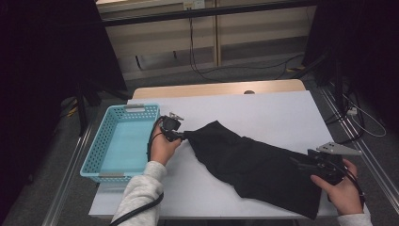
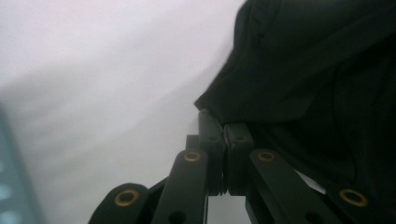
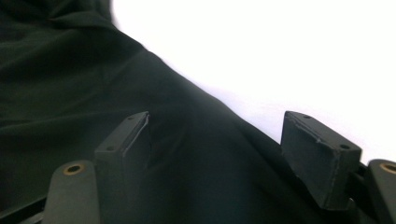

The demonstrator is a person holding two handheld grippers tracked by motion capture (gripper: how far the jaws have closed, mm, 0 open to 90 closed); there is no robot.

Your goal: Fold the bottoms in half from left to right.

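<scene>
The left gripper pinches the black garment's corner, jaws closed tight on it — likely to lift it. The right gripper stands wide open, cloth lying between its pads, not yet gripped.

Surface: basket at my left edge. Garment lies across the middle, running from just right of the basket toward my near right corner. My left gripper at its left end; my right gripper over its right end.

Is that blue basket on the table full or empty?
Empty. The high view looks down into the blue basket and shows only its bare floor; the black garment lies beside it on the table, not inside.
</scene>
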